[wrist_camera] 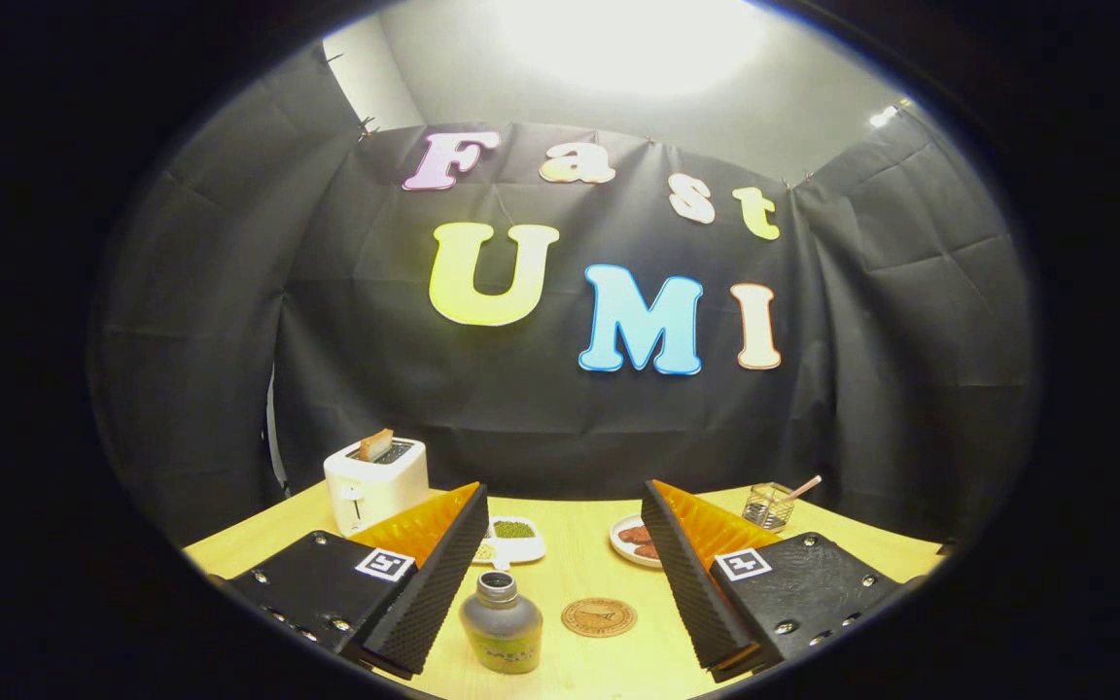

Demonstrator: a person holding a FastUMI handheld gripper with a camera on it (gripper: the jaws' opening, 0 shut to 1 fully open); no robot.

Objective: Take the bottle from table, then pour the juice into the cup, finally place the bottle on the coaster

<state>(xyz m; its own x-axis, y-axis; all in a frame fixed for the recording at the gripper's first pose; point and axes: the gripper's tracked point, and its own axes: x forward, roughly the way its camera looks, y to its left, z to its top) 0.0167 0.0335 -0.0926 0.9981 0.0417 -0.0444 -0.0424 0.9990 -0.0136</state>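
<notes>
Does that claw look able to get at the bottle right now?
Probably yes. The claw is open, and the bottle stands upright between its fingers, nearer the left one, with nothing in between. The coaster lies beside it, apart.

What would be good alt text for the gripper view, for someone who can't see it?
The hand-held gripper is open above a wooden table, with a small bottle between its fingers and a round coaster beside the bottle. Beyond them are a white toaster holding toast, two small dishes of food and a glass cup.
</notes>
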